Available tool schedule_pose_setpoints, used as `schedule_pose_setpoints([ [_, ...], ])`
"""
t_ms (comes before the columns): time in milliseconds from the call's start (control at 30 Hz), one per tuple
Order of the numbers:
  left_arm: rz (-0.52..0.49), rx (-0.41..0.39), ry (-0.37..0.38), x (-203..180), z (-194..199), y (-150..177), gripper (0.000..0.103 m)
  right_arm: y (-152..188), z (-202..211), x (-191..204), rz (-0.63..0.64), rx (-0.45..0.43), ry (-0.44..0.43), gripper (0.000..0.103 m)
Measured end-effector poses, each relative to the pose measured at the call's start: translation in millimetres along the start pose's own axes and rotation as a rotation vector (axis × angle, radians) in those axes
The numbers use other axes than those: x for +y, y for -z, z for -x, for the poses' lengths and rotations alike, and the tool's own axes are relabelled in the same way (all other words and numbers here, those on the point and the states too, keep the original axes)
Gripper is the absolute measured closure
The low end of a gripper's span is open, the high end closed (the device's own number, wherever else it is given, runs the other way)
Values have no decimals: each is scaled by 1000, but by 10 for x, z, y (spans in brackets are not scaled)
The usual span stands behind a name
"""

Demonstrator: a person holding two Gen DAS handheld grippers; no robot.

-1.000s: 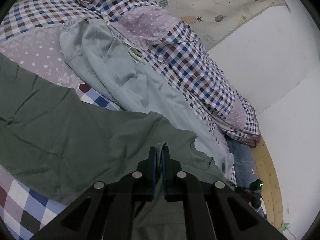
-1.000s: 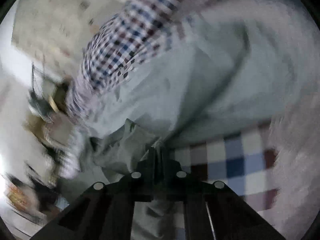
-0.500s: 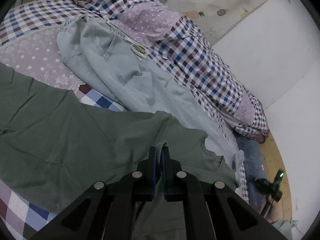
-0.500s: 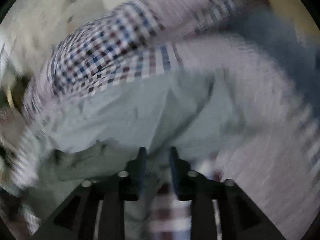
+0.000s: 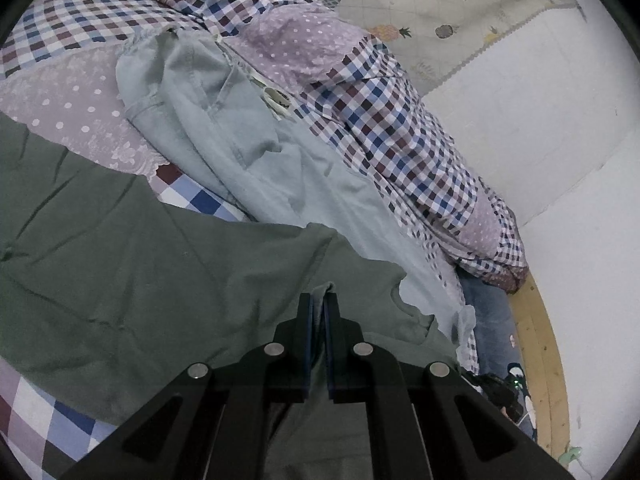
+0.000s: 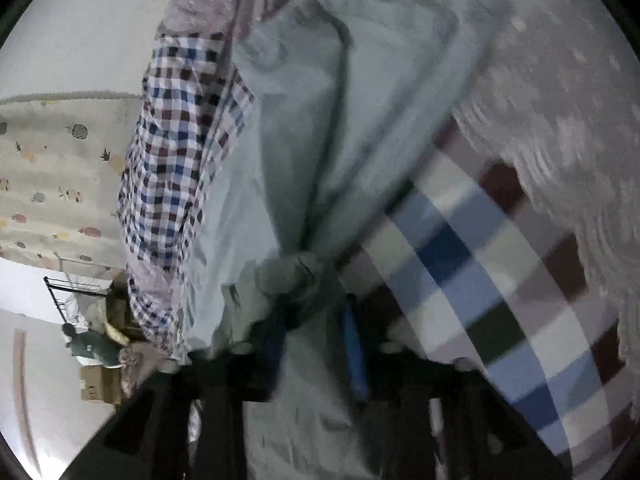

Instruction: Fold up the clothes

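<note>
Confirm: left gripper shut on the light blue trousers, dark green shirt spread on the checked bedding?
Not quite. The left gripper is shut on the dark green shirt, not the light blue trousers, which lie loose beyond it. The left wrist view shows this; the shirt is spread on the checked bedding.

1. I see a bed covered in a checked and purple dotted sheet.
2. A dark green garment lies spread on it.
3. Pale blue trousers lie beside it, against a bunched checked quilt.
</note>
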State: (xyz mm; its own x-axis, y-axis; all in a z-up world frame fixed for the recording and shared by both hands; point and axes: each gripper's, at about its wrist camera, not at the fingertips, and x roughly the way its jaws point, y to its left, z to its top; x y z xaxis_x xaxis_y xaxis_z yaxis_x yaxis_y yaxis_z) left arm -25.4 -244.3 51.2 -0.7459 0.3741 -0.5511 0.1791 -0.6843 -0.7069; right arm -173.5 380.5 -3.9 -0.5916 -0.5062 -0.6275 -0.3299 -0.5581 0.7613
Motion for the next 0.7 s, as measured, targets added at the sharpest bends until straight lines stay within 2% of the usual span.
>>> schedule_pose_setpoints([
  [133, -2, 10, -19, 33, -44, 4, 99, -117, 125, 407, 170, -76, 44, 96],
  [167, -4, 14, -24, 42, -57, 7, 99, -115, 140, 575, 250, -106, 113, 96],
  [200, -6, 19, -30, 50, -70, 10, 99, -98, 153, 758, 353, -143, 217, 97],
  [300, -4, 23, -39, 71, -86, 14, 99, 42, 93, 1200, 688, -274, 594, 99],
  [333, -2, 24, -39, 77, -87, 13, 99, 62, 83, 1284, 750, -298, 669, 99],
  [467, -6, 23, -37, 67, -85, 10, 99, -26, 183, 1180, 666, -257, 591, 98],
  [633, 1, 23, -36, 77, -74, 16, 99, -129, 161, 646, 379, -78, 352, 90],
  [700, 2, 23, -34, 77, -70, 17, 99, -138, 93, 426, 282, -34, 282, 83],
])
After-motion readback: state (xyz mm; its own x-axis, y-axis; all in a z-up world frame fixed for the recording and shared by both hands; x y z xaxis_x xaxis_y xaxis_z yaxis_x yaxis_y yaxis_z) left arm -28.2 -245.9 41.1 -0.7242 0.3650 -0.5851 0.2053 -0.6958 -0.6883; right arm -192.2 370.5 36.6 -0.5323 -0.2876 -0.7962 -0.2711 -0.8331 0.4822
